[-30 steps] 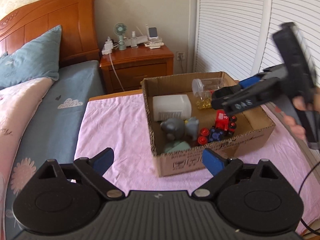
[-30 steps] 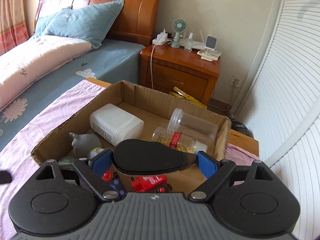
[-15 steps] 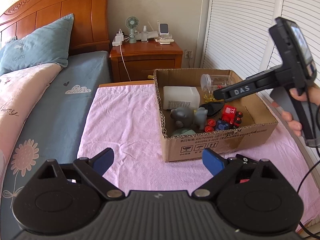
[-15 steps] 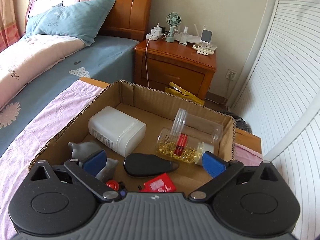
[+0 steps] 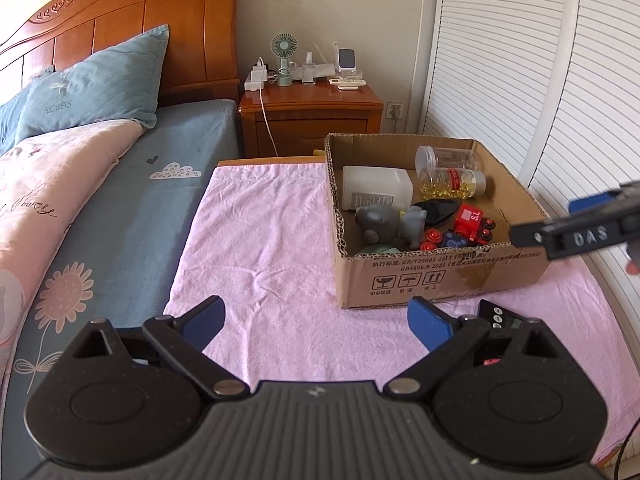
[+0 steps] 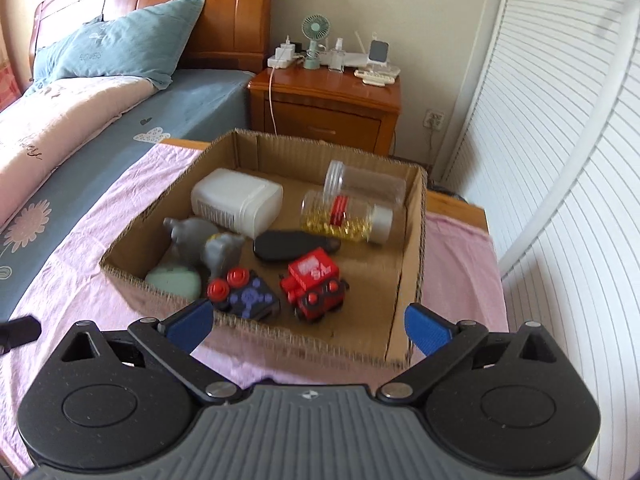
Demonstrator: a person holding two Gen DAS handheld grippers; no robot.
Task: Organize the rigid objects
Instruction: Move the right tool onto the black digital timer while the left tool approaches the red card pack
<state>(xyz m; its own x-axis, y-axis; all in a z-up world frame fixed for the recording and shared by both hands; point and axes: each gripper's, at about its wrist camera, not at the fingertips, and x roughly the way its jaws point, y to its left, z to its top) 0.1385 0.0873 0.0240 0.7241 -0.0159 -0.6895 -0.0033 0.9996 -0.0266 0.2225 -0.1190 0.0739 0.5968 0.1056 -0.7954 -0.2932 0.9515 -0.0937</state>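
A cardboard box [image 5: 440,280] of toys is sitting on a pink cloth [image 5: 272,248] beside the bed [image 5: 132,208]; both tongs, left gripper [image 5: 316,320] and right gripper [image 6: 306,322], are gaping wide, holding nothing.

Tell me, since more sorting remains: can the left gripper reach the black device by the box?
Probably yes: the black device lies on the cloth just beyond the open left gripper, outside the cardboard box, nothing covering it.

Bright, soft daylight; fisheye bending at edges; right wrist view slightly motion-blurred.

A black oval case [image 6: 294,245] lies flat in the cardboard box [image 6: 412,240], between the red toy train [image 6: 316,284] and white bottle [image 6: 236,202].
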